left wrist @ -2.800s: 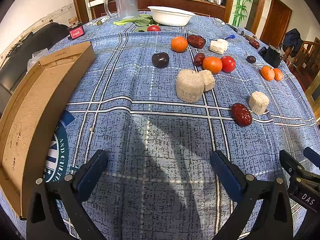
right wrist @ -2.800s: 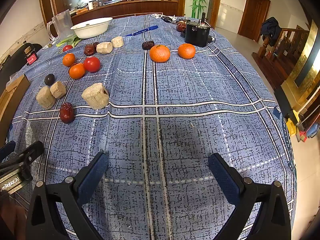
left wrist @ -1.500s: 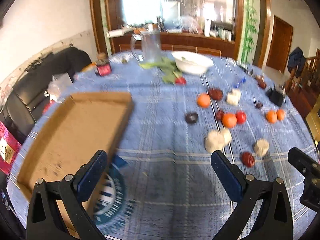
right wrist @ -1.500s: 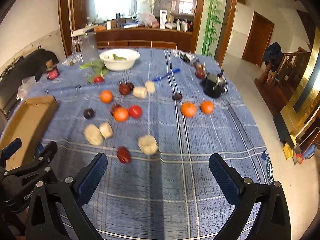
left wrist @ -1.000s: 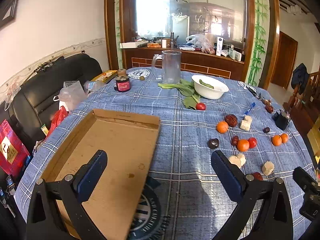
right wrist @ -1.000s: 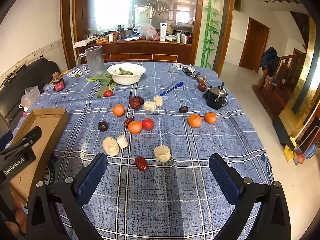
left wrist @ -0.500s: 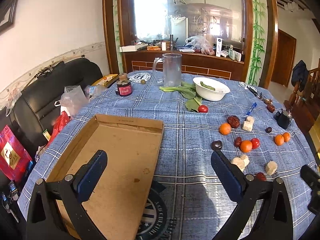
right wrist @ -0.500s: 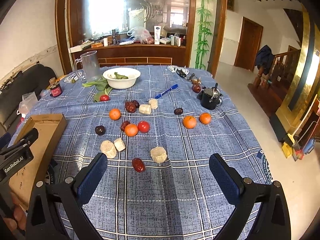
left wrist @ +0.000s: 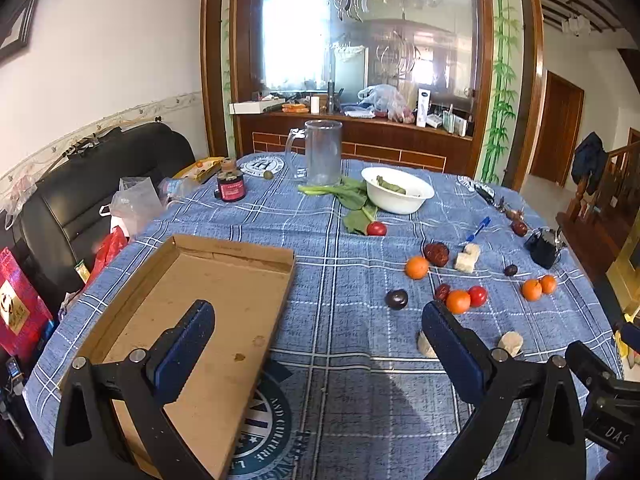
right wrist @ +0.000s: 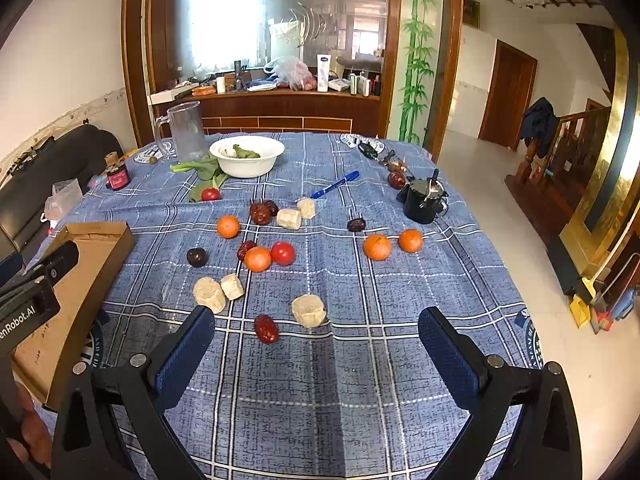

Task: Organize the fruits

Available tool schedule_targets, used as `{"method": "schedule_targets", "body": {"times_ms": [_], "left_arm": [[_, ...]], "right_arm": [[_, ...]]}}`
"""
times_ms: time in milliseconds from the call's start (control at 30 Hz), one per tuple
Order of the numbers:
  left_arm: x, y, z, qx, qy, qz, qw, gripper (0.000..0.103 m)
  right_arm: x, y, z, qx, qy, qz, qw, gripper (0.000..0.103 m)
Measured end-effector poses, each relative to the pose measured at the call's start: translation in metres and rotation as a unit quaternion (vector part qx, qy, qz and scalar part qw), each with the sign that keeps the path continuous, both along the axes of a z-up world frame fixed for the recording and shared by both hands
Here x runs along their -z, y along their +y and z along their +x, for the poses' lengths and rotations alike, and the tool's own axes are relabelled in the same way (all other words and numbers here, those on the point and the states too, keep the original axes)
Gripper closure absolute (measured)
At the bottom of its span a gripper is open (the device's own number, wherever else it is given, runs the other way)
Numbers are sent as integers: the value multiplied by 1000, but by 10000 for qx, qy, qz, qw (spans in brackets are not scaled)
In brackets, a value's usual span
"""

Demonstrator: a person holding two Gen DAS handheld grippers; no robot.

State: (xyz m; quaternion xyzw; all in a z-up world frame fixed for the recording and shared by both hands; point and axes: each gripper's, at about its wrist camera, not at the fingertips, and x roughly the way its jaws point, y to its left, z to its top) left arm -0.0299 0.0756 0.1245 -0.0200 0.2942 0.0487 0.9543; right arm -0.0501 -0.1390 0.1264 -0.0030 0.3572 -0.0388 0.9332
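Fruits lie scattered on the blue checked tablecloth: several oranges [right wrist: 257, 259], a red tomato [right wrist: 283, 253], a dark plum [right wrist: 196, 257], red dates [right wrist: 266, 328] and pale cut chunks [right wrist: 308, 310]. An empty cardboard tray [left wrist: 200, 320] lies at the left; it also shows in the right wrist view [right wrist: 80, 280]. My left gripper [left wrist: 316, 344] is open and empty, held high above the tray's right edge. My right gripper [right wrist: 316, 344] is open and empty, high above the table's near side, behind the date.
A white bowl [right wrist: 247, 157], a glass pitcher [right wrist: 186, 131], leafy greens [right wrist: 204, 172], a small red jar [right wrist: 117, 178], a blue pen [right wrist: 335, 184] and a black pot [right wrist: 422, 200] stand at the far side. A black sofa [left wrist: 80, 184] is left of the table.
Both grippers have risen and pulled back from close over the cloth, so the whole table and the tray are in view. Both stay open; in the last half second little moved.
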Motion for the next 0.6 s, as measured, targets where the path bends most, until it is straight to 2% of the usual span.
{"method": "schedule_targets", "body": {"times_ms": [300,600], "left_arm": [[3,-15,-5,92,-107,65,9999,0],[12,-25,-7,196,-11,141,9997,0]], "right_arm": [[-4,0,-13,-38,-392,-284,9988,1],[-3,-11,-20,97,-487,-225,9985,1]]}}
